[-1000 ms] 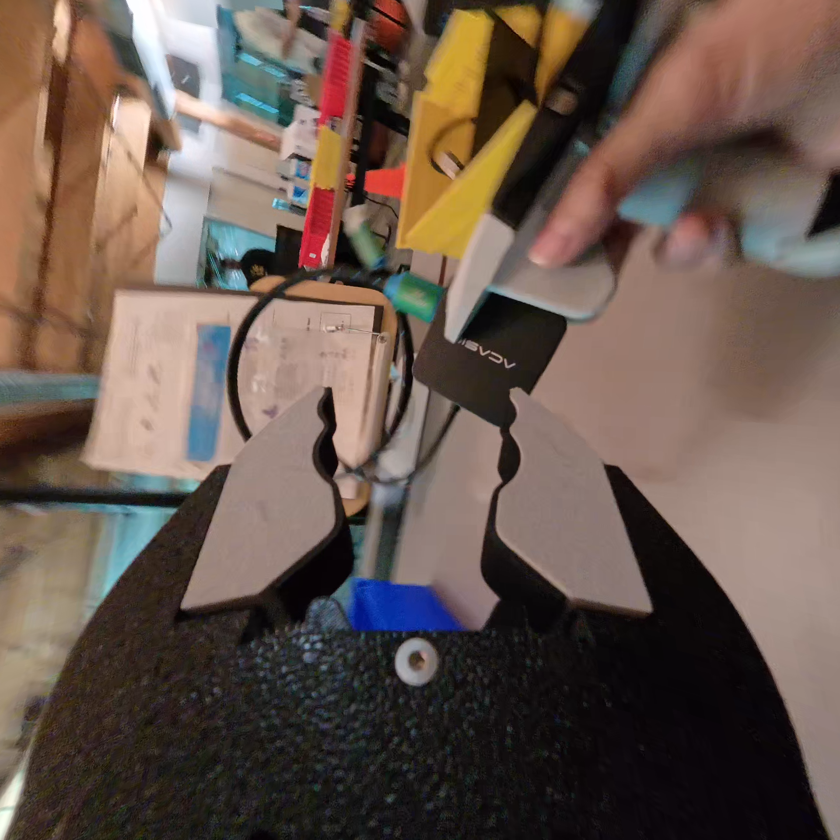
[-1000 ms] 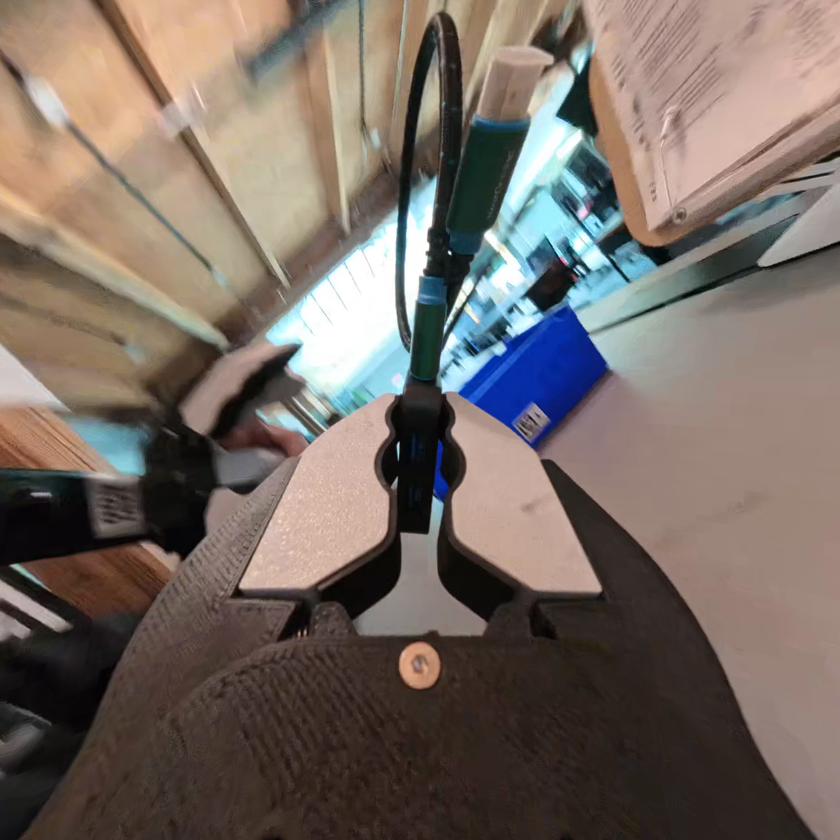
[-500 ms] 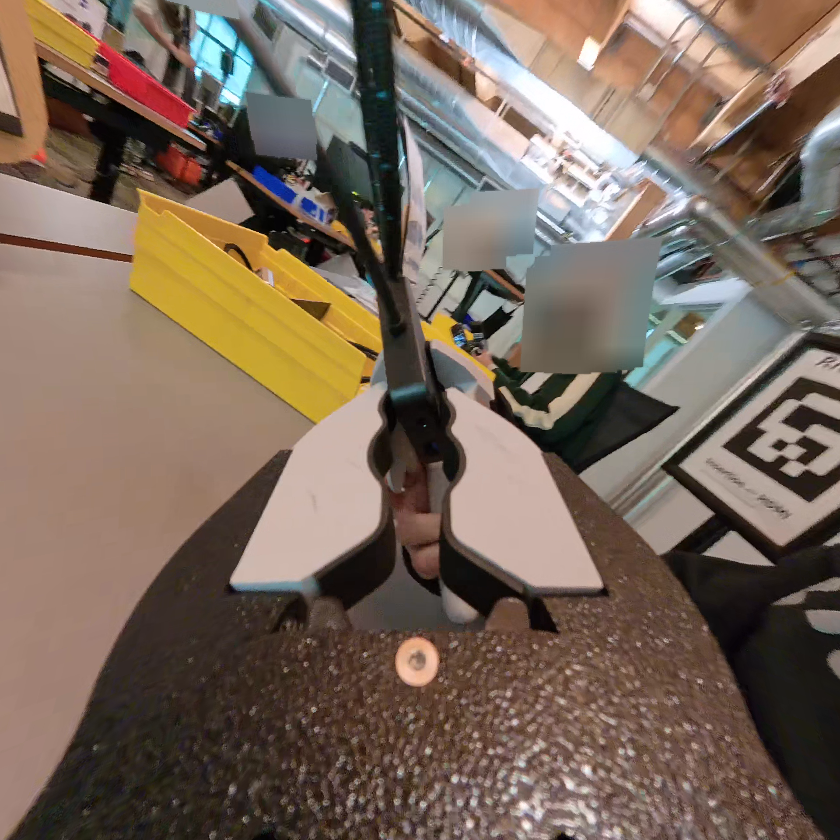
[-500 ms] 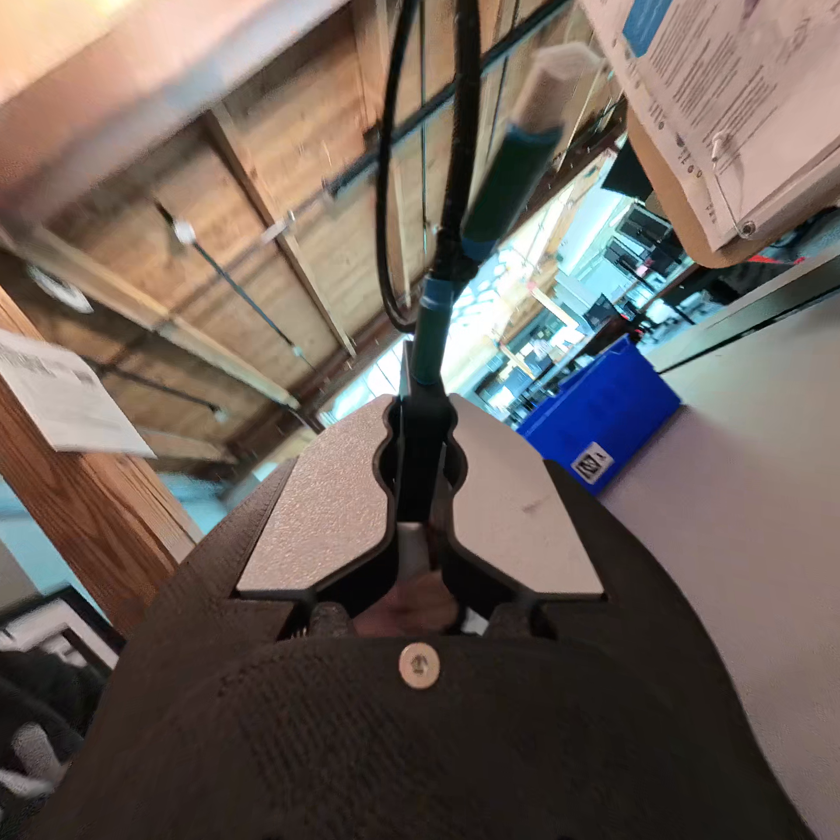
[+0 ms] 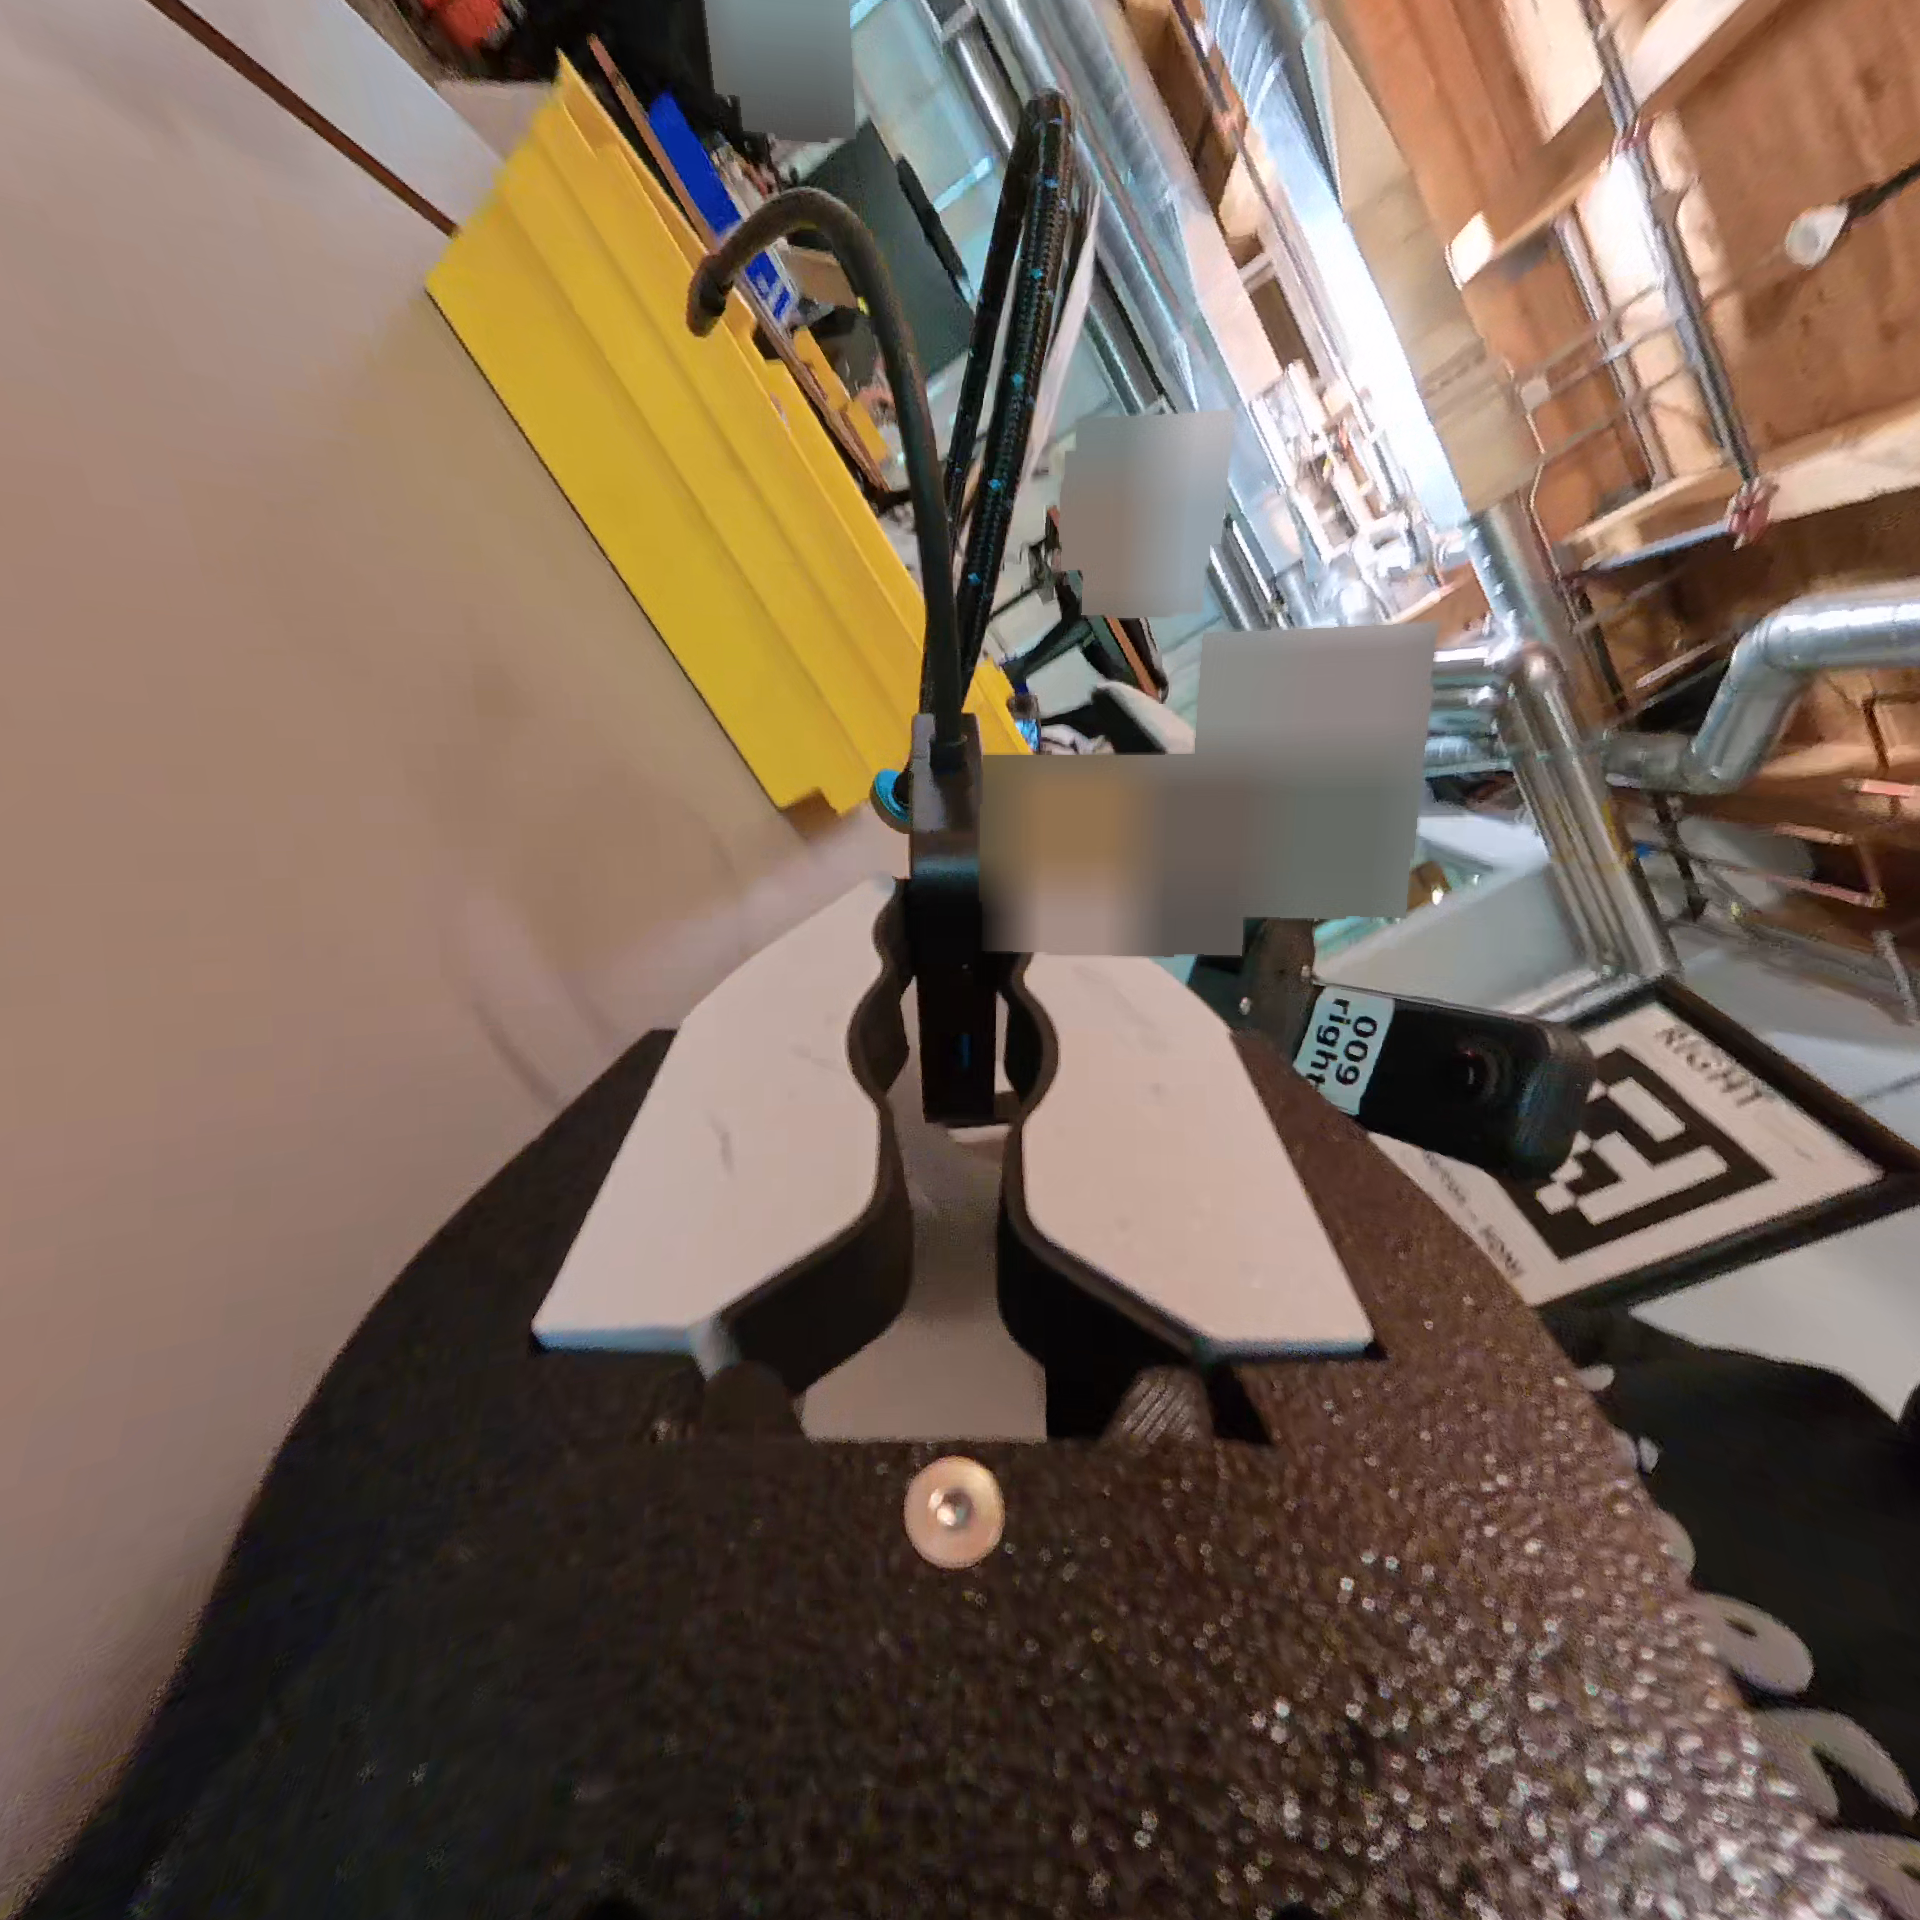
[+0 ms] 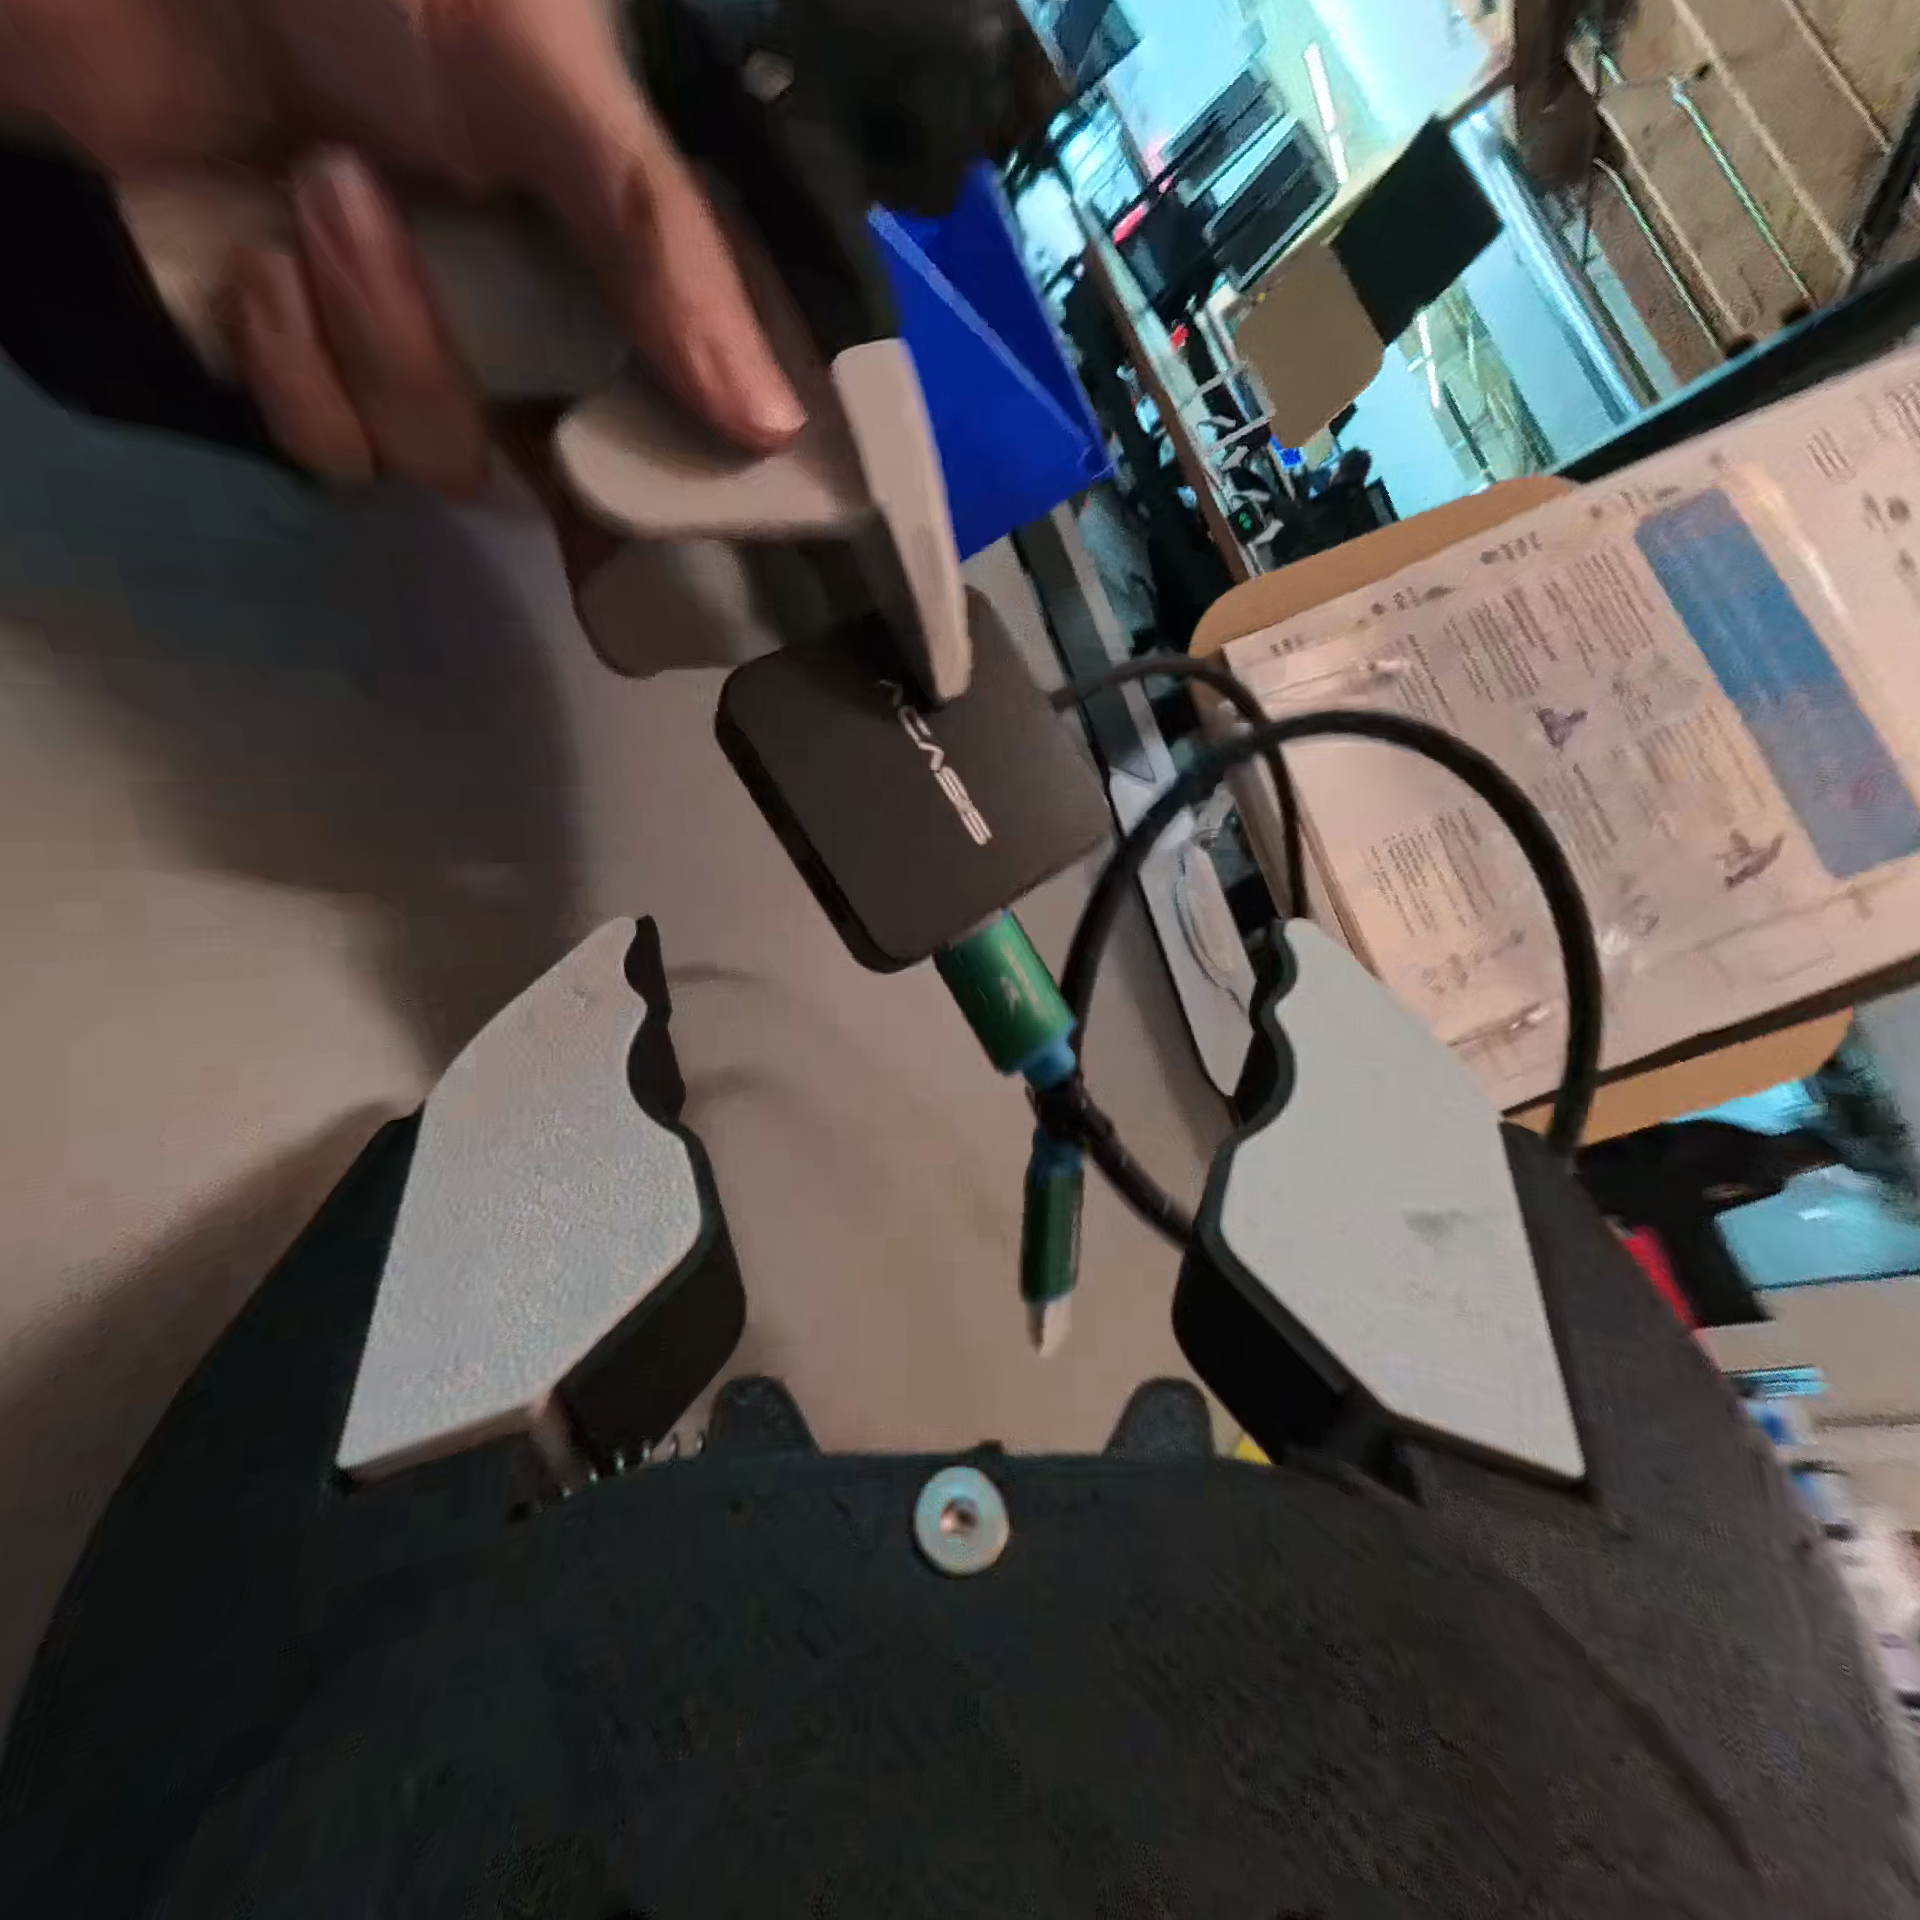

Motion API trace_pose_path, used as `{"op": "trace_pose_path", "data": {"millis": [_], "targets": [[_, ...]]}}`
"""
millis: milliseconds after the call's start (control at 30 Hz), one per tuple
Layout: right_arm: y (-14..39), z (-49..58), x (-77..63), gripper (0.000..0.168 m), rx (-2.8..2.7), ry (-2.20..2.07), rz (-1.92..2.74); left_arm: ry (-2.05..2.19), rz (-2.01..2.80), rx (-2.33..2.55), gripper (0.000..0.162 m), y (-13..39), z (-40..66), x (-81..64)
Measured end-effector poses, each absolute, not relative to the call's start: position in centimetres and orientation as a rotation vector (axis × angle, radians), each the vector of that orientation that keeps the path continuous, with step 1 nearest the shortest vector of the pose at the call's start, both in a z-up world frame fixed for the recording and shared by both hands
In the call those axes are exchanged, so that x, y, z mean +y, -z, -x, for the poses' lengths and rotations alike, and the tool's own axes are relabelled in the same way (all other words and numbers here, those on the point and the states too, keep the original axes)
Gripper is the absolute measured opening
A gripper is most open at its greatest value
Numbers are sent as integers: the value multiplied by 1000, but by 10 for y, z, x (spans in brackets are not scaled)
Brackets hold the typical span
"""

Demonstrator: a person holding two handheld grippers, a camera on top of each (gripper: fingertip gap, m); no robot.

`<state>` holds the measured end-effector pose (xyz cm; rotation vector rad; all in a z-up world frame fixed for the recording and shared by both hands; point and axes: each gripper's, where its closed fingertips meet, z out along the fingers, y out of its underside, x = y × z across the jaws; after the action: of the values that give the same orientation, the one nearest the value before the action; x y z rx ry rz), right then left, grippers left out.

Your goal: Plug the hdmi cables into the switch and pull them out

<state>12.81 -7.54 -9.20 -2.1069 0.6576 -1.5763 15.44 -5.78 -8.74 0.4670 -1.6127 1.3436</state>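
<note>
In the left wrist view my left gripper (image 5: 951, 914) is shut on the black switch (image 5: 948, 987), seen edge-on and held above the table. A braided cable (image 5: 1013, 364) and a thin black cable (image 5: 904, 416) rise from the switch. In the right wrist view the switch (image 6: 904, 790) sits in the left gripper's fingers (image 6: 904, 499), which a hand (image 6: 468, 208) holds. One green HDMI plug (image 6: 1003, 1003) is in the switch's lower edge. A second green plug (image 6: 1049, 1236) hangs loose between my right gripper's fingers. My right gripper (image 6: 956, 935) is wide open and touches neither plug.
A yellow bin (image 5: 665, 447) stands on the beige table (image 5: 260, 727) behind the switch. A clipboard with a printed sheet (image 6: 1610, 727) is to the right, with a black cable loop (image 6: 1455, 748) in front of it. A blue bin (image 6: 966, 343) sits farther back.
My right gripper opened wide and let go of the cable end it held; the green plug now hangs free. My left gripper went from open to shut on the switch.
</note>
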Motion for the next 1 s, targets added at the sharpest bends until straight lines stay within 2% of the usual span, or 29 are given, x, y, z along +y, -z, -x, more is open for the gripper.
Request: {"op": "trace_pose_path", "data": {"millis": [133, 233, 433, 500, 600, 767, 900, 1000], "targets": [[120, -135, -65, 97, 583, 1562, 2248, -1310, -303, -1764, 13, 102, -130, -55], [135, -137, -65, 78, 552, 1533, 2324, -1265, -201, -1836, 14, 109, -115, -51], [142, -143, -67, 79, 670, 1446, 2312, -1389, -143, -1939, 16, 110, -122, -52], [141, -140, -70, 78, 729, 1406, 2330, -1574, -26, -2061, 24, 105, -133, -52], [147, -129, -80, 78, 786, 1330, 2450, -1836, 346, -2336, 49, 98, -147, -42], [139, -123, -76, 78, 767, 1318, 2501, -1749, 831, -2420, 76, 116, -113, -33], [142, -122, -70, 78, 728, 1340, 2593, -1793, 1051, -2531, 82, 129, -104, -44], [149, -122, -65, 78, 680, 1336, 2631, -1831, 1179, -2607, 79, 135, -103, -49]]}}
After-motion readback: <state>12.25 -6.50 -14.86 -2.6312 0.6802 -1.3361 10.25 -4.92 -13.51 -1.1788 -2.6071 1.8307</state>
